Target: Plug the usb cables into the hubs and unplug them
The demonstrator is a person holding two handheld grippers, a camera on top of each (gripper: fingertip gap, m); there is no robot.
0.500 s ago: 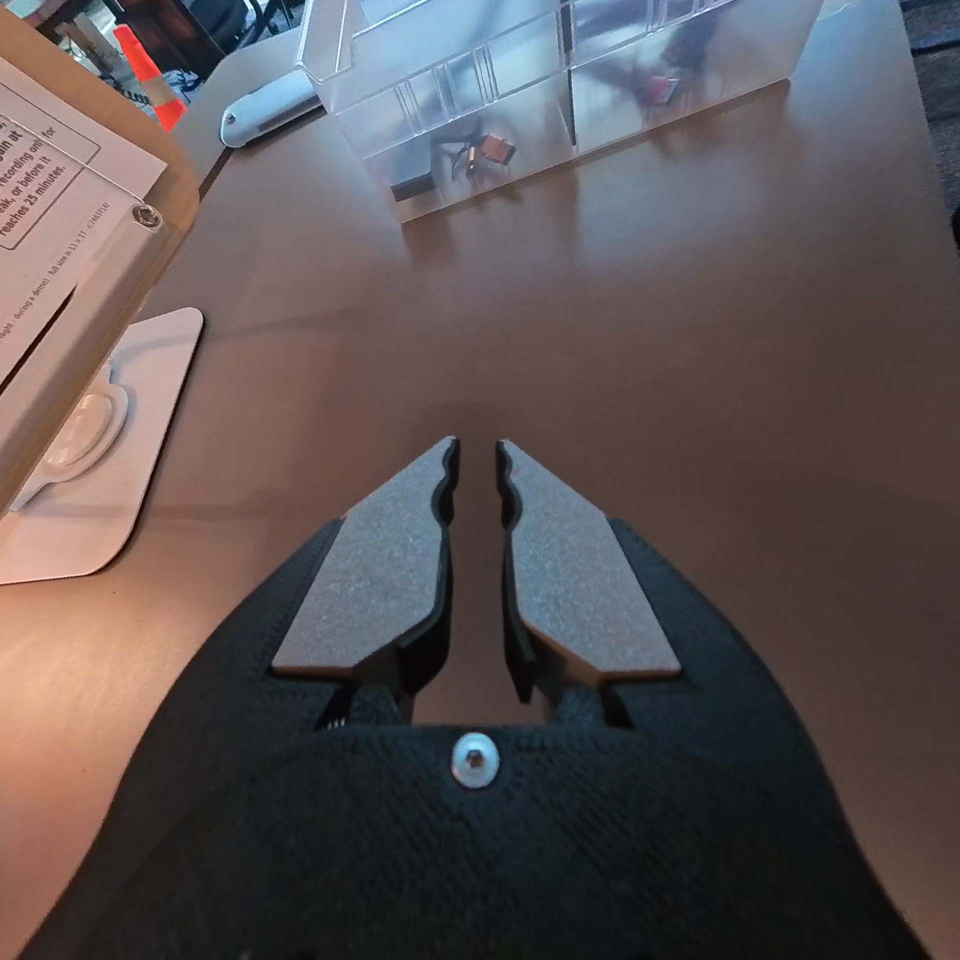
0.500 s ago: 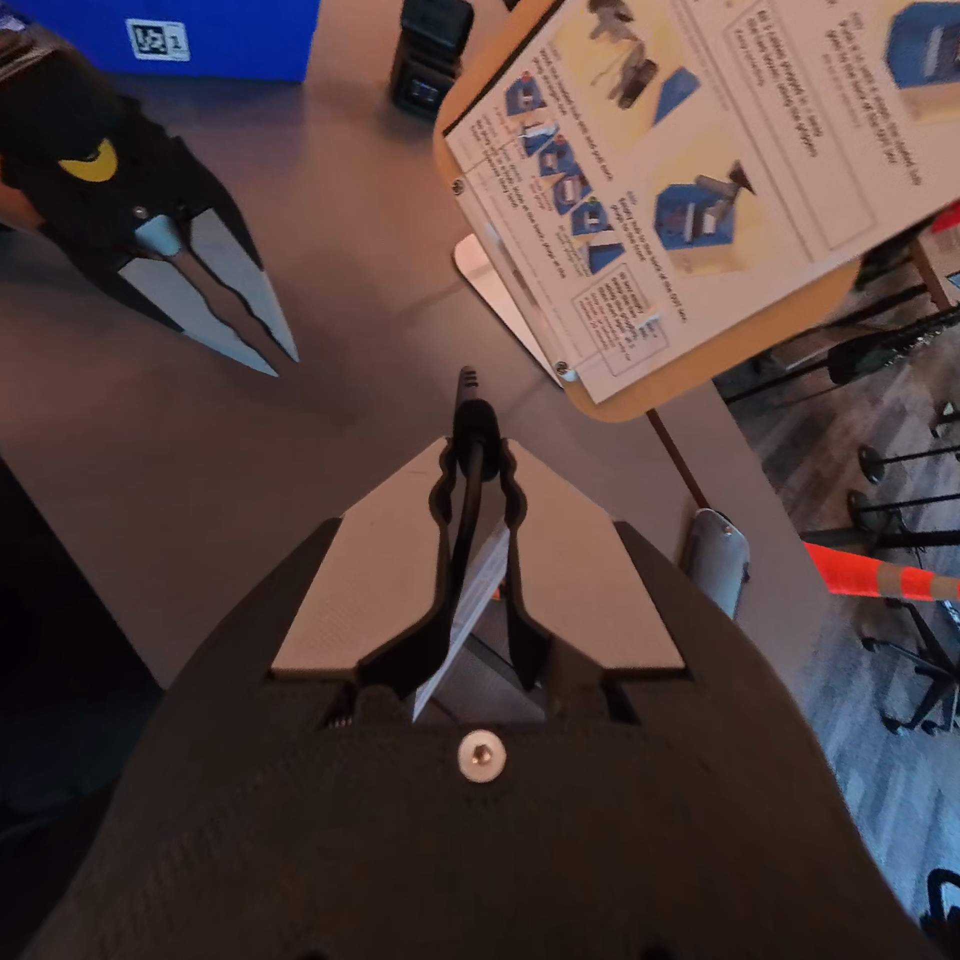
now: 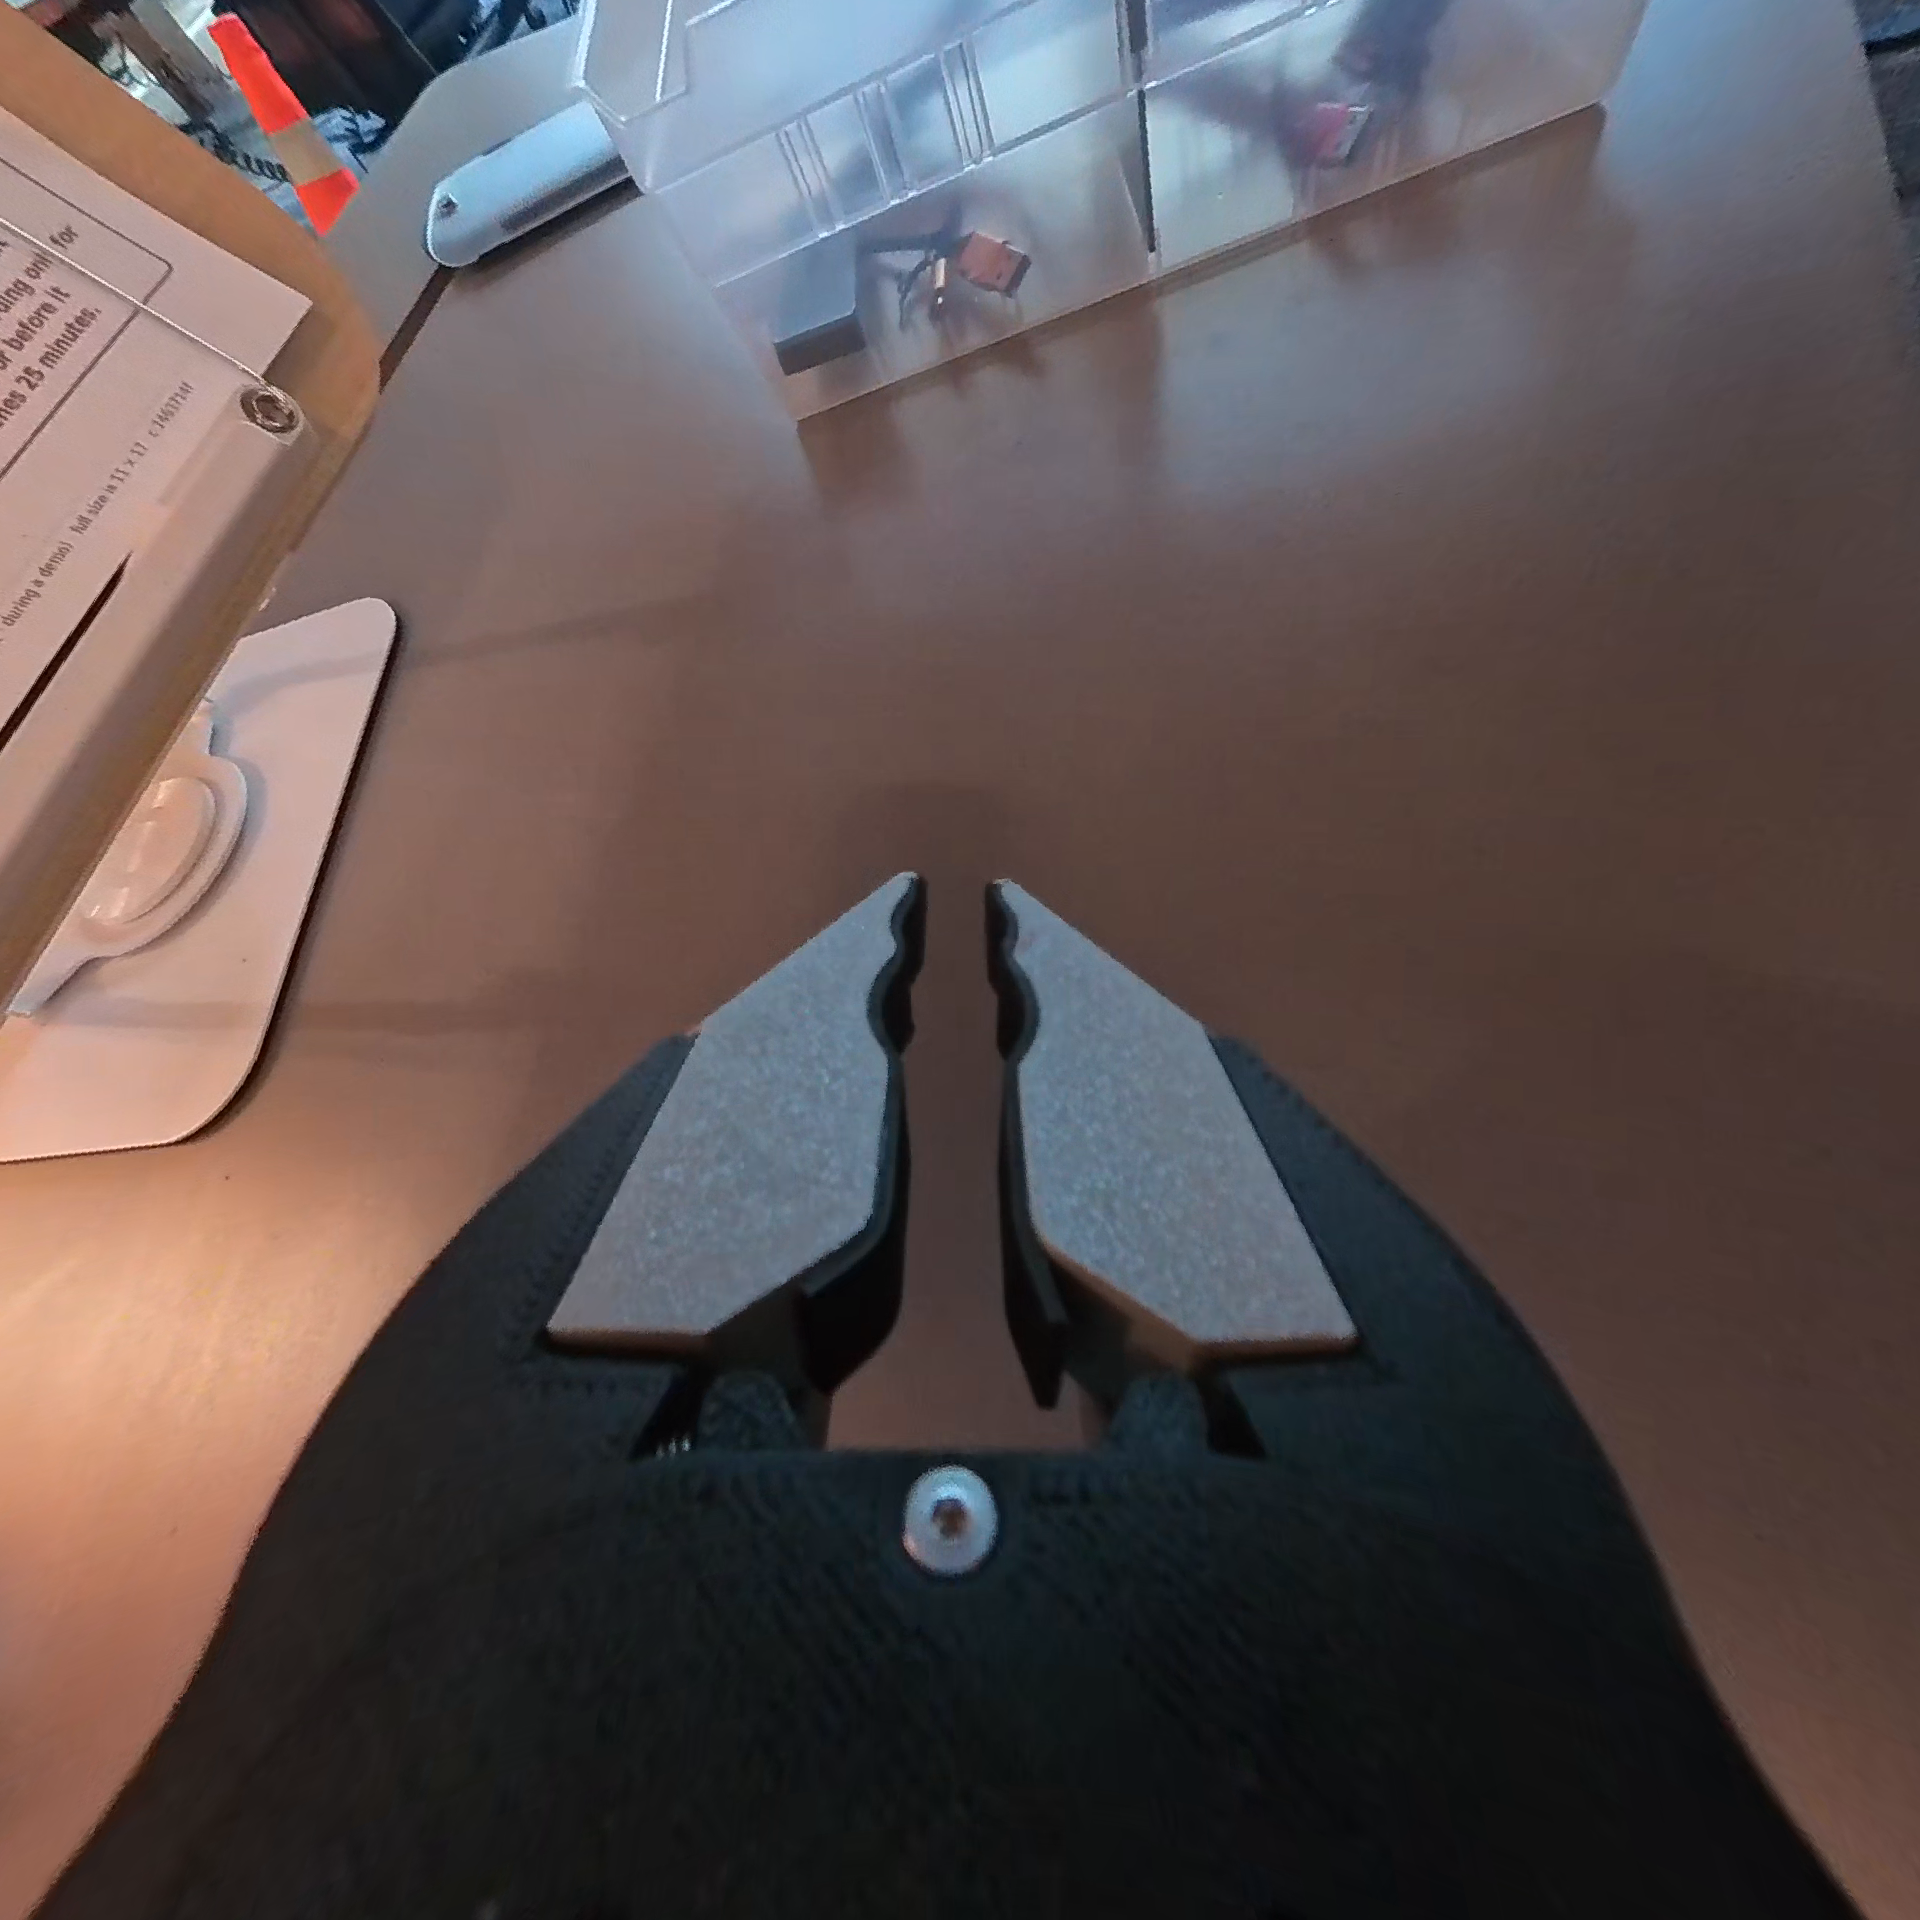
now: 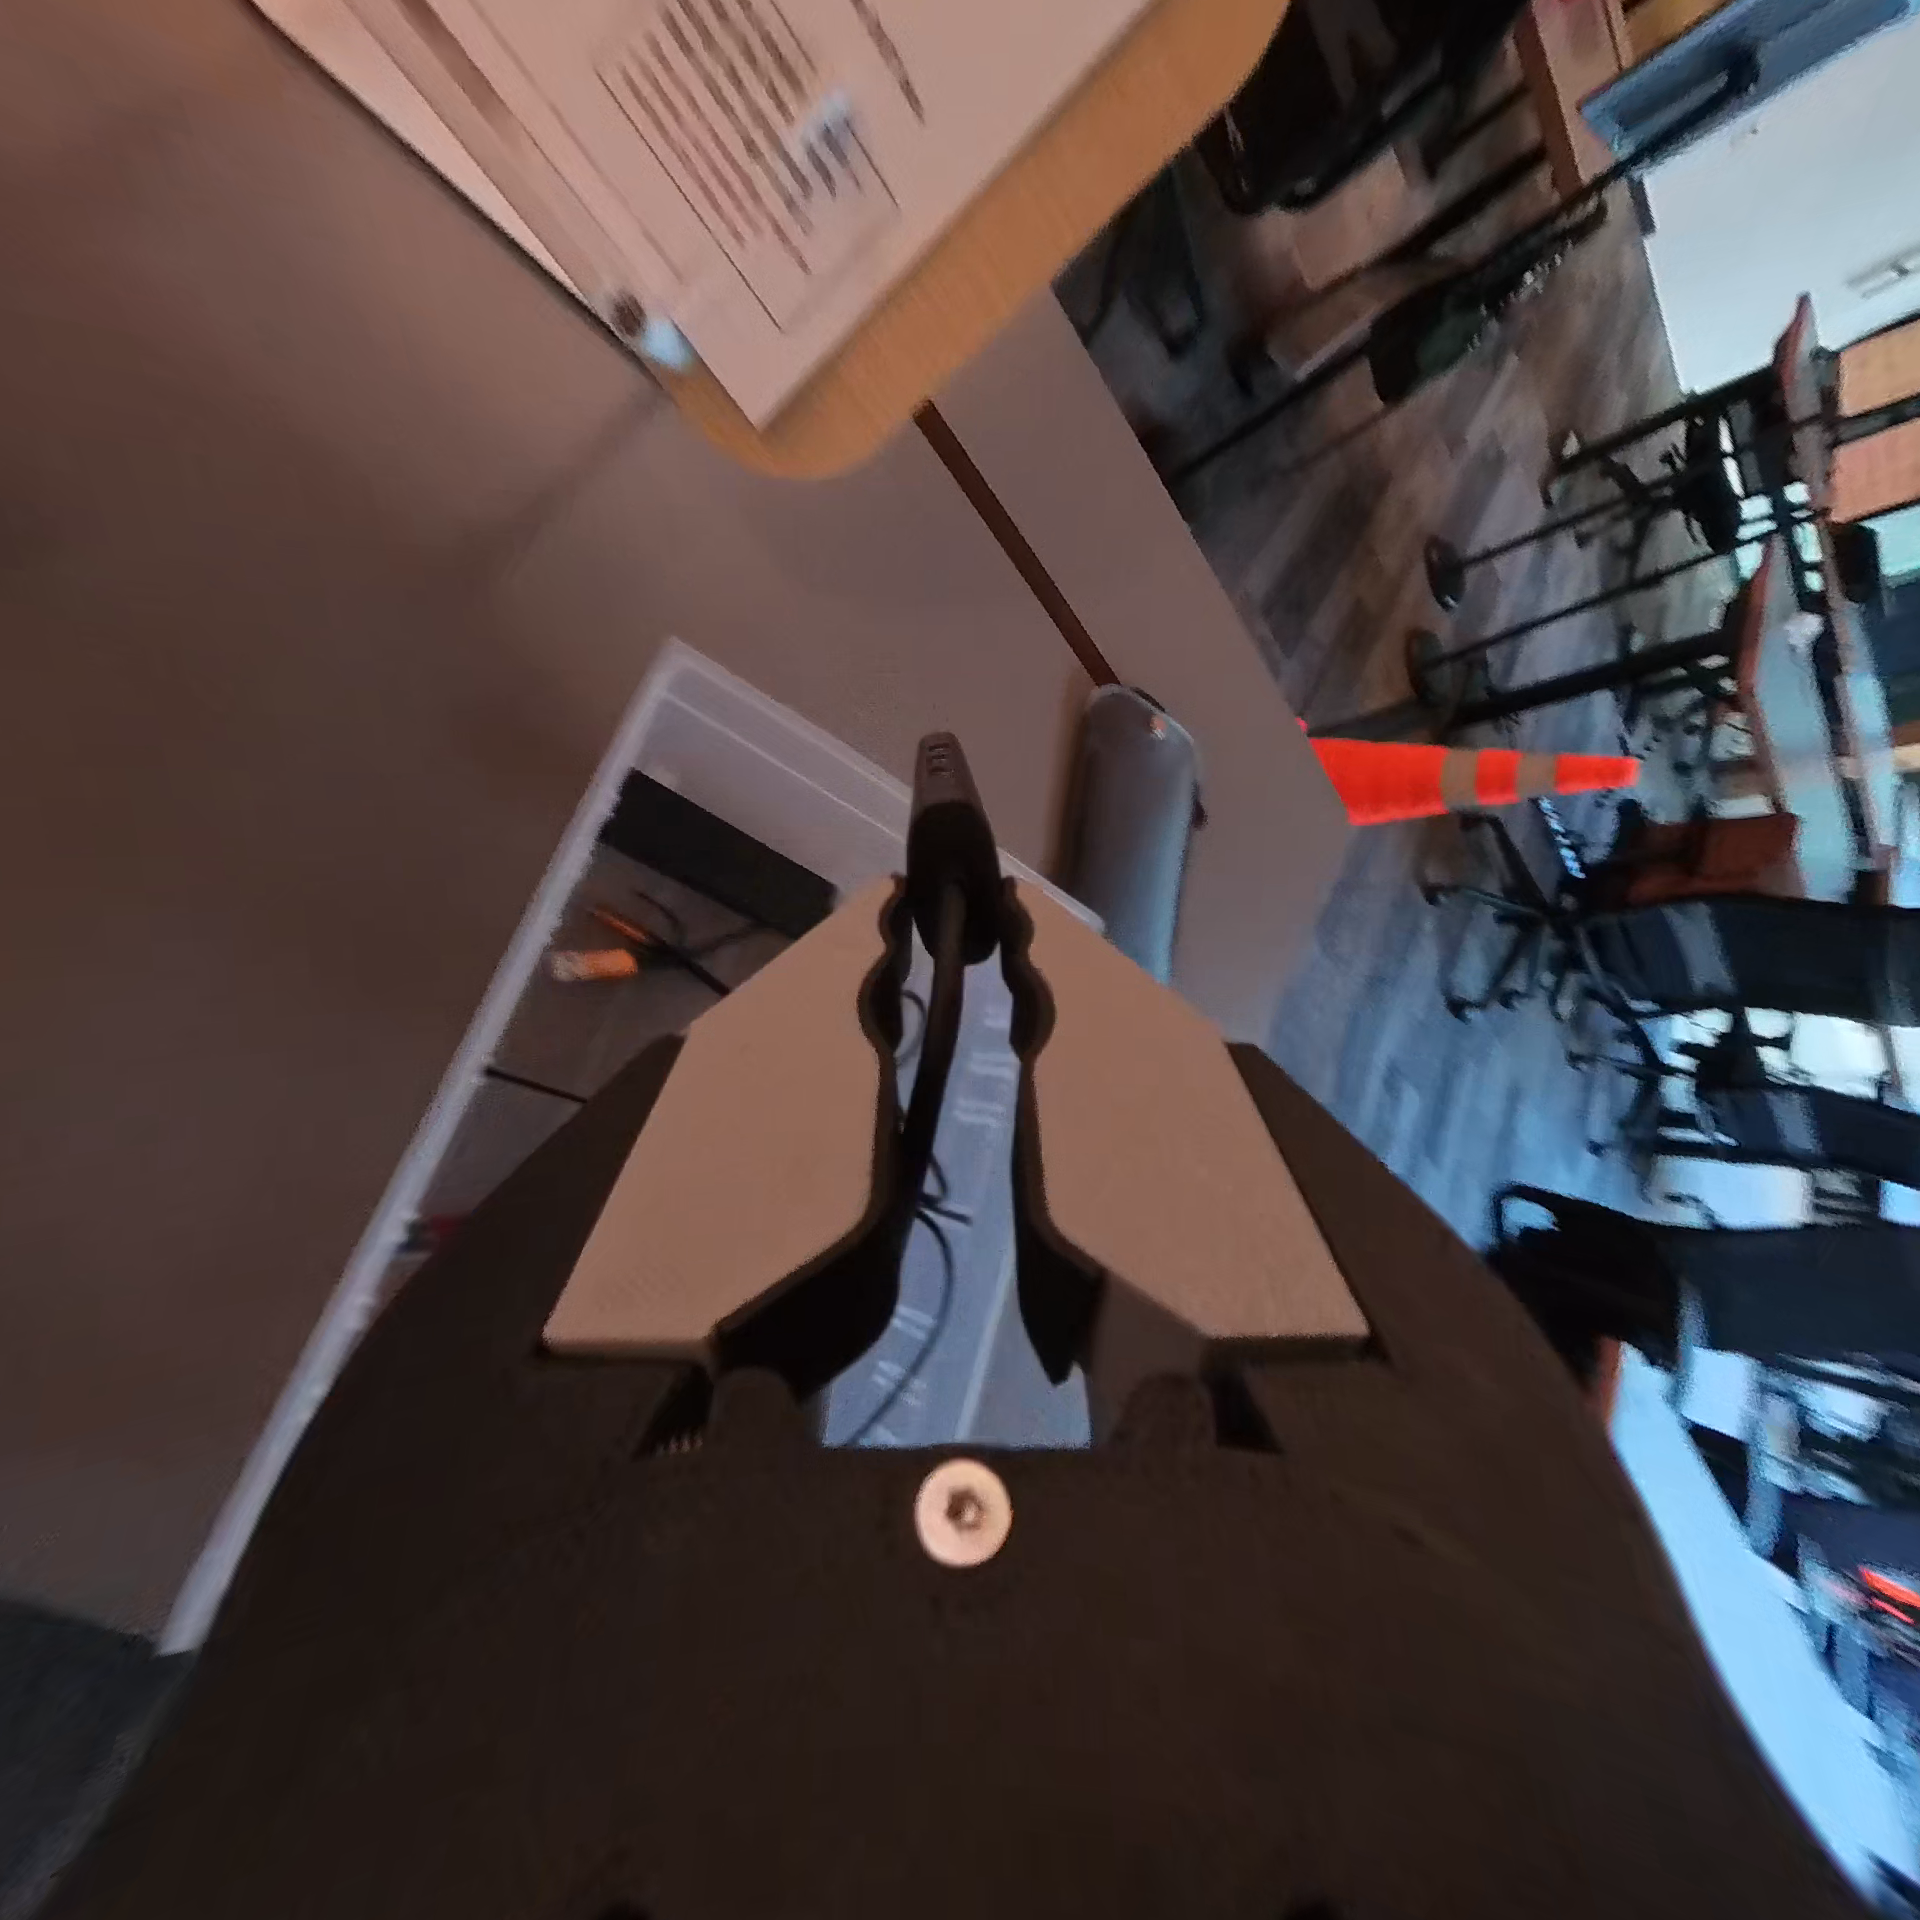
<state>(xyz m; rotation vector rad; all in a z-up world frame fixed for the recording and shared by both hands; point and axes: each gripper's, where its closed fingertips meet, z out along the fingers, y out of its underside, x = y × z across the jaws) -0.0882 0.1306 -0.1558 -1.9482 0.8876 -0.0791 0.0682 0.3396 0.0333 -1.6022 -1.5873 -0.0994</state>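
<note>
My right gripper [image 4: 951, 894] is shut on a black USB cable [image 4: 943, 816]. The plug sticks out past the fingertips and the cord runs back between the fingers. It hangs above a clear plastic compartment box [image 4: 665, 748], which holds a black block [image 4: 717, 852], an orange-tipped plug [image 4: 597, 964] and loose cords. My left gripper [image 3: 954, 888] is slightly open and empty, low over the brown table [image 3: 1351, 779]. The clear box [image 3: 1039, 156] stands well ahead of it, with a black block [image 3: 821, 317] and an orange-tipped plug [image 3: 987, 260] inside. I cannot tell whether the block is a hub.
A wooden instruction board [image 3: 156, 416] on a white base [image 3: 208, 883] stands at the left, and also shows in the right wrist view [image 4: 935, 260]. A grey oblong device [image 4: 1132, 831] lies by the table's edge. An orange cone [image 4: 1455, 779] and chairs stand on the floor beyond. Some 35 cm of space lies between my two pairs of fingers.
My right gripper has swung away from the left gripper and the board with the cable in it, and is now over the clear box. The left gripper has hardly moved.
</note>
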